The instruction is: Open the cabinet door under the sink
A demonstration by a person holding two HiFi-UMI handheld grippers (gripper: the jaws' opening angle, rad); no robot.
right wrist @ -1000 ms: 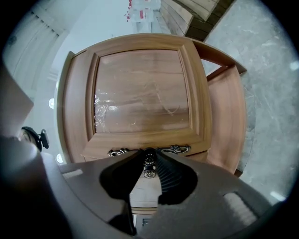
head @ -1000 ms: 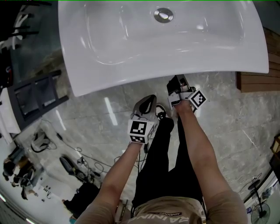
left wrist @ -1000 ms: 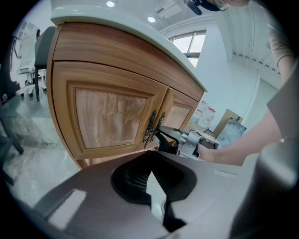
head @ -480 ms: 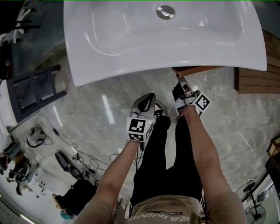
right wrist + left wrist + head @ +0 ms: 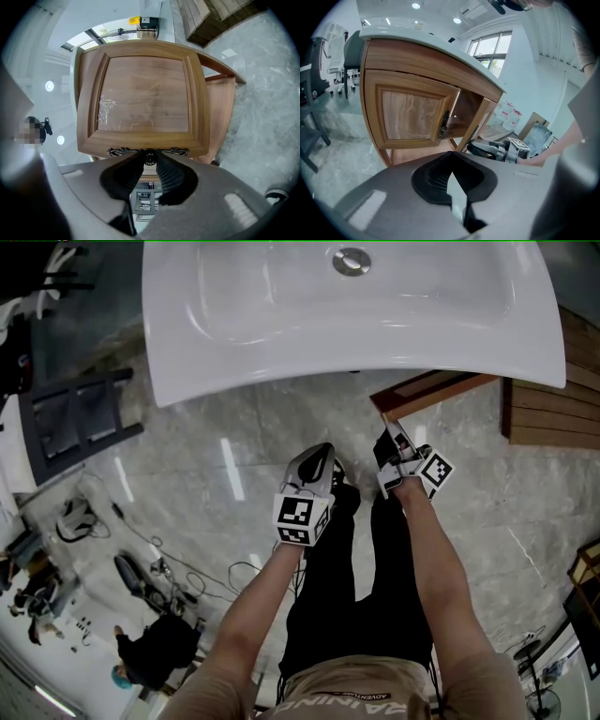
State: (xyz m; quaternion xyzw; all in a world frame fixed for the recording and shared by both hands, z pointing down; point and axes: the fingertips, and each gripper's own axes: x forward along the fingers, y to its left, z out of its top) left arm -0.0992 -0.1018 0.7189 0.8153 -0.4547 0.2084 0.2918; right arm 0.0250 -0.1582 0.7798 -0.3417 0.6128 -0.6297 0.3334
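Though door ajar, knob within right tool.

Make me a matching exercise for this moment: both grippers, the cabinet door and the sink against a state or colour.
Things:
1. right gripper
2. left gripper
3. cabinet door
4. sink

States:
a. white
b. swung partly open
c. shut on the door knob
d. shut, with nothing between the jaws

Pairs: 1-c, 2-d, 3-b, 4-a
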